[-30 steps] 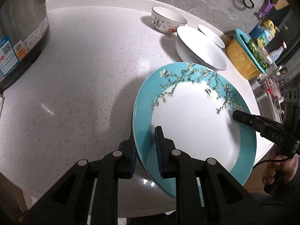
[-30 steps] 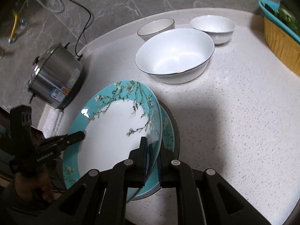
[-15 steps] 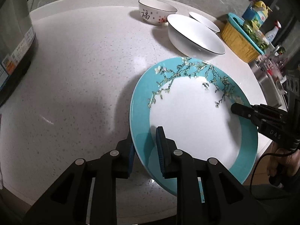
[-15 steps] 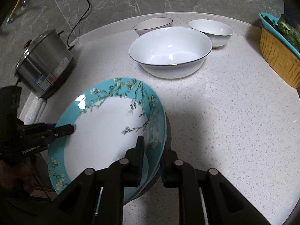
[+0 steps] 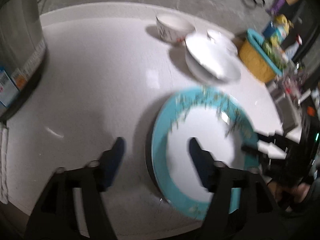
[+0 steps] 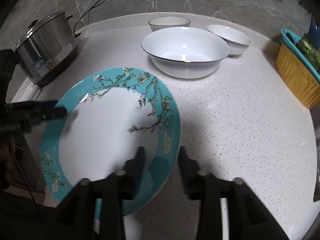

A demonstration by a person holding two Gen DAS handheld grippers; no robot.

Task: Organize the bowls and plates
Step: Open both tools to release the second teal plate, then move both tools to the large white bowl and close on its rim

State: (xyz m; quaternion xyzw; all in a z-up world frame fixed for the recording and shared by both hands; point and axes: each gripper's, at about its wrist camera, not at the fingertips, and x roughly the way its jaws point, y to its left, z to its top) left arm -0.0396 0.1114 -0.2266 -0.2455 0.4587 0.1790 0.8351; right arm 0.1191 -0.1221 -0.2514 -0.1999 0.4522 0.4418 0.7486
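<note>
A teal-rimmed plate with a blossom branch pattern (image 6: 112, 132) lies on the white counter, on top of another plate whose edge shows beneath it. It also shows, blurred, in the left wrist view (image 5: 202, 140). My left gripper (image 5: 156, 146) is open, its jaws wide apart astride the plate's left rim. My right gripper (image 6: 161, 158) is open, its jaws astride the plate's right rim. A large white bowl (image 6: 185, 51), a small white bowl (image 6: 230, 39) and a patterned small bowl (image 6: 169, 23) stand behind.
A steel cooker (image 6: 46, 46) with a cord stands at the back left of the counter (image 6: 240, 120). A yellow and teal basket of greens (image 6: 298, 68) sits at the right edge. The counter's rounded front edge is close below the plate.
Both grippers have opened and let go of the teal plate, which now rests flat on the plate below it. The left wrist view is blurred from motion.
</note>
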